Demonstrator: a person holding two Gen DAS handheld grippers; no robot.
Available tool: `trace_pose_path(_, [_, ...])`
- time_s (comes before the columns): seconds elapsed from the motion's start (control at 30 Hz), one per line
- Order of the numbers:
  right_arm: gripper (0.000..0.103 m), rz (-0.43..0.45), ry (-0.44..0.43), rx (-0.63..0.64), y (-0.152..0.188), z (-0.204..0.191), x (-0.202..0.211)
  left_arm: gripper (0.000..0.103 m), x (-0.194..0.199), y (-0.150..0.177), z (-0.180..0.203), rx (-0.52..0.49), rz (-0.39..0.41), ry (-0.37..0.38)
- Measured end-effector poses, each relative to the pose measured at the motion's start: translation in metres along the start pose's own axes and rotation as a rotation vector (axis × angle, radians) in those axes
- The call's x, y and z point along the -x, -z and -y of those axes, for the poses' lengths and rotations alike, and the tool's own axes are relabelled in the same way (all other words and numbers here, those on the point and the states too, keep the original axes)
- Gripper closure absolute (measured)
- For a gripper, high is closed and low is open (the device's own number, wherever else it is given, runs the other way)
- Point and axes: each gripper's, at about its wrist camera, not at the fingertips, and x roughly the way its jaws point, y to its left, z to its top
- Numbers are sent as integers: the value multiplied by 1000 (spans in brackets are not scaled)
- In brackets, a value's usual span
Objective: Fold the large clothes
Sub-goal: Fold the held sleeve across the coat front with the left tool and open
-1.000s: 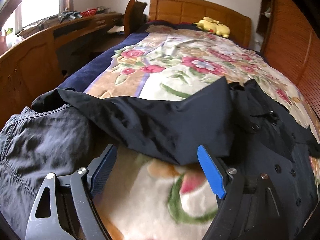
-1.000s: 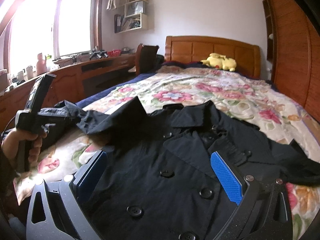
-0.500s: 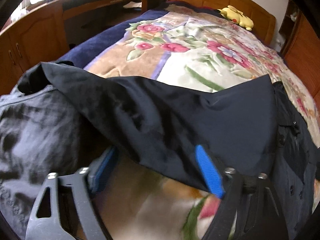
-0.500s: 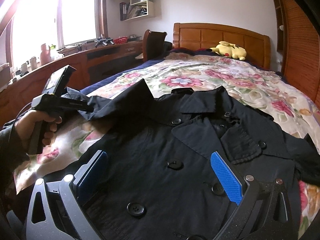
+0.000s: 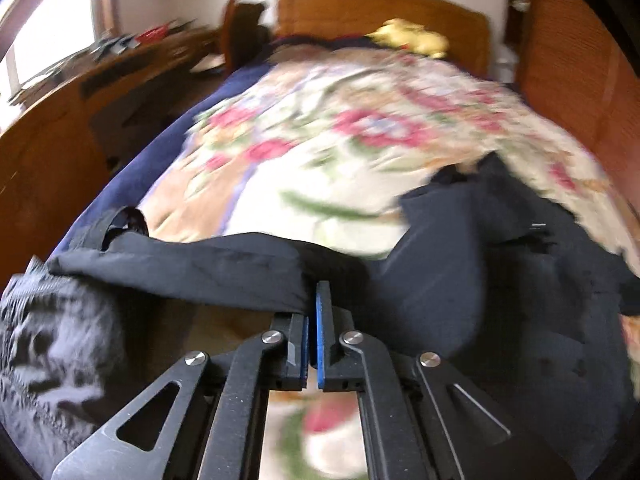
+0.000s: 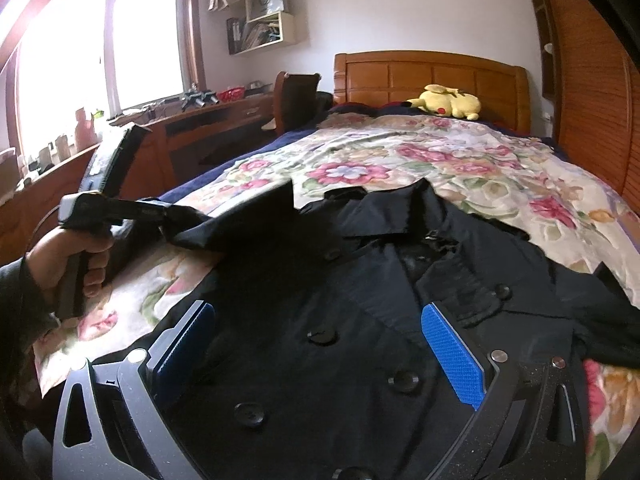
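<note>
Floral blanket [image 6: 460, 168] spread over a bed, wooden headboard [image 6: 432, 76], yellow plush toy [image 6: 448, 102] by the headboard, wooden desk [image 6: 208, 120] under a bright window [image 6: 100, 40], wall shelf [image 6: 266, 16] with books

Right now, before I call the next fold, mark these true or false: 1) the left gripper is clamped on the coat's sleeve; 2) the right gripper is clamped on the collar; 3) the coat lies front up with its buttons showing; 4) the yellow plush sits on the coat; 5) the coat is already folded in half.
1) True: the left gripper is shut on the sleeve of the black coat.
2) False: the right gripper is open, above the coat's front.
3) True: the buttons face up.
4) False: the yellow plush lies near the headboard.
5) False: the coat is spread on the floral blanket.
</note>
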Motion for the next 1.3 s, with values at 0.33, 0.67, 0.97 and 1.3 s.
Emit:
trace_pose_path(0.33, [0,17,22,-86,8,20,13,89,37,30,107,-253,-15,110])
trace_pose_path(0.67, [0,-13,28,-25,15,-4,17,58,60,60,98,-280,-8,119])
trace_pose_path(0.97, [0,-17,23,-18,4,9,17,25,97,55,61,-234,109,89])
trace_pose_path(1.3, [0,-37,34,19,4,4,12,25,43,54,6,-132,33,-10])
